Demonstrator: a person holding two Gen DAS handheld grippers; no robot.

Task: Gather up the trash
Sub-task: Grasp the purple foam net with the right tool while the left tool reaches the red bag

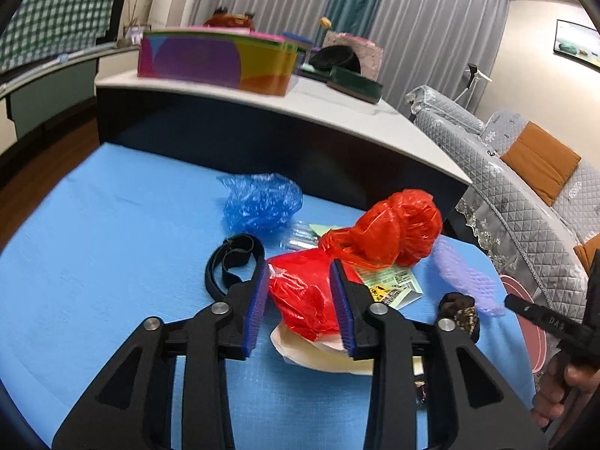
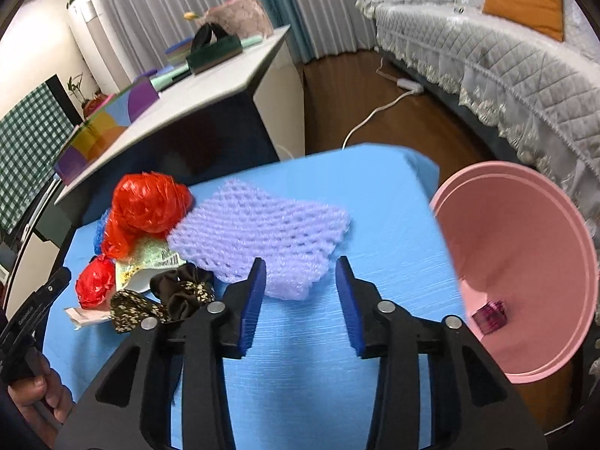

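On the blue worktop (image 1: 93,225), a crumpled red plastic bag (image 1: 303,300) is seen between the spread fingers of the left gripper (image 1: 303,300), not visibly pressed. The right gripper (image 2: 300,303) is held apart, empty, just before the purple foam net (image 2: 262,232); a pink bin (image 2: 525,262) stands beside.

left hand-held gripper (image 1: 302,292) | jaws apart | crumpled red bag (image 1: 303,302) between pads, on blue cloth (image 1: 112,243)

Grey curtains (image 1: 431,18) with a teal panel; quilted grey sofa (image 2: 506,75), orange cushion (image 1: 540,161); dark wood floor (image 2: 356,93)
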